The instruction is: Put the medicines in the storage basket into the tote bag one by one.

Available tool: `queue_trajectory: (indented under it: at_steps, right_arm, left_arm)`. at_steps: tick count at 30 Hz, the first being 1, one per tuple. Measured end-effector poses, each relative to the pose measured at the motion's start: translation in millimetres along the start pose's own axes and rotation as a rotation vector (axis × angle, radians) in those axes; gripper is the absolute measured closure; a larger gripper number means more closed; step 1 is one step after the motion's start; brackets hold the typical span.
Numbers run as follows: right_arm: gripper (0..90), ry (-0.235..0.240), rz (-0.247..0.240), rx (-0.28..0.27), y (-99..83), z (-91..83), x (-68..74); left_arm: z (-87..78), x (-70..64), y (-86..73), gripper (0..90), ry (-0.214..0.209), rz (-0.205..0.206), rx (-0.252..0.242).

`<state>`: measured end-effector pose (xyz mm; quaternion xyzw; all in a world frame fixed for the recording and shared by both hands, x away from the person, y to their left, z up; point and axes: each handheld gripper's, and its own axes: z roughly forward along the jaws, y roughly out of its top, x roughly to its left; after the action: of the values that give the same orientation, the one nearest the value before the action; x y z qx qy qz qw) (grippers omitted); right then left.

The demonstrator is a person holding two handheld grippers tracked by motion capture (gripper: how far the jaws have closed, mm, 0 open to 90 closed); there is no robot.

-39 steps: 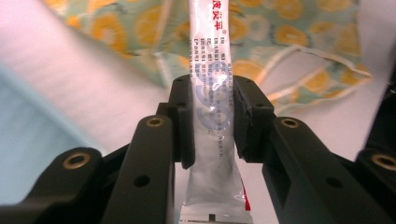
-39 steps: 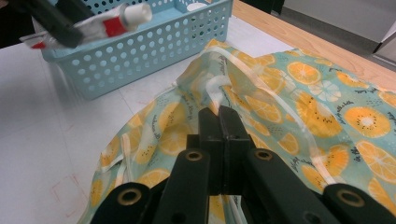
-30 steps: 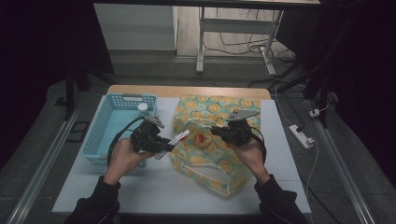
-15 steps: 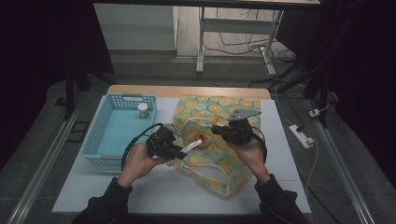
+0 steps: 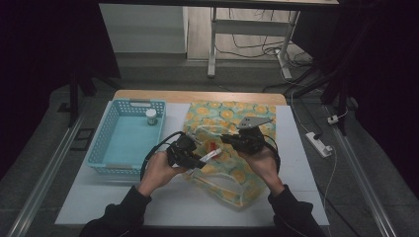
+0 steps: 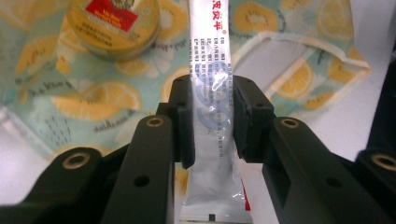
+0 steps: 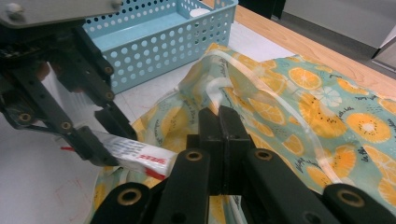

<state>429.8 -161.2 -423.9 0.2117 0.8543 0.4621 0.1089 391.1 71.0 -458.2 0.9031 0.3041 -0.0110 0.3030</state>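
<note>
Nearest the person, two forearms enter from the bottom of the high view; the left gripper [image 5: 200, 160] is clamped across a slim white sachet [image 6: 210, 112], its jaws pressing the packet's two long edges at about mid-length; the sachet's sealed bottom end lies toward the hand, its printed end runs forward beyond the jaws, so its long axis follows the gripper's own line; in the high view it points right and slightly away, toward the right gripper [image 5: 228, 139]. The sachet is held above the near-left part of the bag [image 5: 232, 173], a flat orange-print bag lying on the table [image 5: 163, 202]; the right gripper's jaws are pressed together on the bag's pale handle or rim [image 7: 219, 88], apparently lifting it, though whether fabric is truly pinched cannot be told for certain. Judged step: loading the bag, with the mouth held up and the sachet about to enter; the next move calls for aiming the leading end into the opening, sliding along the long axis, then releasing. Farther off, a round yellow tin [image 6: 114, 23] rests on the bag; beyond, at left, a blue basket [image 5: 106, 140] holds a small jar [image 5: 151, 116].
</note>
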Motion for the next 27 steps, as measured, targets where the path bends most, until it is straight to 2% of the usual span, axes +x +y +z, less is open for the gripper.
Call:
queue_trajectory:
  at_steps: [8, 13, 18, 27]
  right_arm:
    - [89.6, 0.001, -0.001, 0.003, -0.6, 1.7, 0.1]
    - [89.6, 0.0, -0.002, 0.004, -0.7, 2.5, 0.5]
    - [89.5, -0.002, 0.005, 0.009, -1.8, 3.7, -0.6]
    - [89.6, -0.011, 0.014, 0.004, -2.6, 3.3, -2.9]
  left_arm:
    - [16.8, 2.7, 16.9, 70.8, 0.031, 0.007, 0.02]
    - [25.0, 7.0, 24.8, 70.8, 0.05, 0.005, -0.002]
    - [30.0, 14.0, 30.5, 70.8, 0.057, -0.011, -0.017]
    - [40.4, 30.4, 37.2, 70.7, 0.06, -0.064, -0.067]
